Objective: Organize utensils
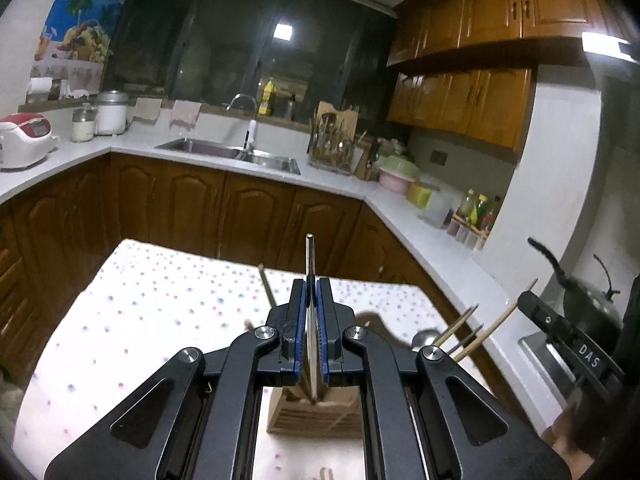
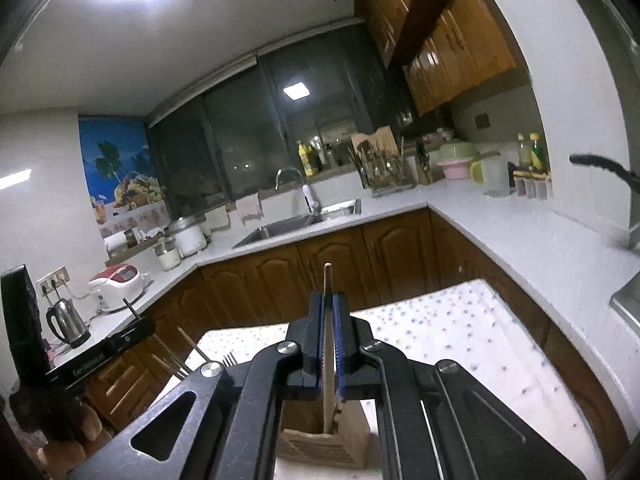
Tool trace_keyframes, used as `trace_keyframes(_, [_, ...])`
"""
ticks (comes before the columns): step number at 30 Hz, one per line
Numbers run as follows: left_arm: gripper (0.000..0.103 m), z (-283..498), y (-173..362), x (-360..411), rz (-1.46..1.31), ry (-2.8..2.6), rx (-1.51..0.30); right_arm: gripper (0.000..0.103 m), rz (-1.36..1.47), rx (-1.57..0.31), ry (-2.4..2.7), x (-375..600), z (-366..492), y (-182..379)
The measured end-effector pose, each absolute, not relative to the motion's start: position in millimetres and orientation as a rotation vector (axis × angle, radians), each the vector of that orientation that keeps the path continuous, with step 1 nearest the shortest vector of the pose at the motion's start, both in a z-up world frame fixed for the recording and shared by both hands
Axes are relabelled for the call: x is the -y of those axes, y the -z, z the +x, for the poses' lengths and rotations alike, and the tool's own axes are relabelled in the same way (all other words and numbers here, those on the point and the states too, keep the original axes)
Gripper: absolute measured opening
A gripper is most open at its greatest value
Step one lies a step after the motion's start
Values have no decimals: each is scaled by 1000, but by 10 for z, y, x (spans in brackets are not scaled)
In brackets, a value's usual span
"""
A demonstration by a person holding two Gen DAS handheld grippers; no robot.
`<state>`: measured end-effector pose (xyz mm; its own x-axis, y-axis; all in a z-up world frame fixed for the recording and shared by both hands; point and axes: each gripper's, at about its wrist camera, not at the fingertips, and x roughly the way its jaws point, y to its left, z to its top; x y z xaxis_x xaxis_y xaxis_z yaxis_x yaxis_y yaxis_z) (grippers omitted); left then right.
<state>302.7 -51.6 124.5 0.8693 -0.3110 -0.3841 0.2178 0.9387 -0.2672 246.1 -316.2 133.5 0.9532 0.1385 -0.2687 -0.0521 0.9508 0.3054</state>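
Your left hand-held gripper (image 1: 311, 300) is clamped on a metal utensil handle (image 1: 309, 256) above the wooden holder (image 1: 312, 416). Your right hand-held gripper (image 2: 329, 312) pinches a wooden chopstick (image 2: 328, 300) standing in its wooden block (image 2: 320, 448) on the dotted surface (image 2: 460, 340).

A steel sink (image 1: 230, 154) sits in the white counter (image 1: 60, 160), near a rice cooker (image 1: 24, 140)

My table (image 1: 132, 300) wears a white dotted cloth (image 2: 472, 332). A wooden holder (image 1: 316, 412) stands on it at 6 o'clock, and a spoon (image 1: 426, 337) lies on the cloth towards 3 o'clock.
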Motion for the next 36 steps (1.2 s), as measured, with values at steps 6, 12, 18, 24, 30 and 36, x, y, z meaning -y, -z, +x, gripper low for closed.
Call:
trace_keyframes(6, [5,3059,-978,582,-213,302,-515,4,312,-357,-96,3171,2543,-1114])
trace_keyframes(12, [5,3066,-791,627,-194,307,-561,4,316,-423,-103,3141,2624,-936])
trace_keyframes(18, [6,3071,-796,613,-197,309,-570,4,311,-426,-103,3106,2619,-926])
trace_keyframes(24, [6,3091,-811,610,-196,307,-580,4,325,-434,-109,3122,2636,-927])
trace_keyframes(30, [29,3032,-846,571,-218,330,-598,22,365,-435,-118,3198,2610,-917])
trace_keyframes(36, [67,2762,-810,409,-251,275,-578,49,405,-388,-105,3297,2423,-932])
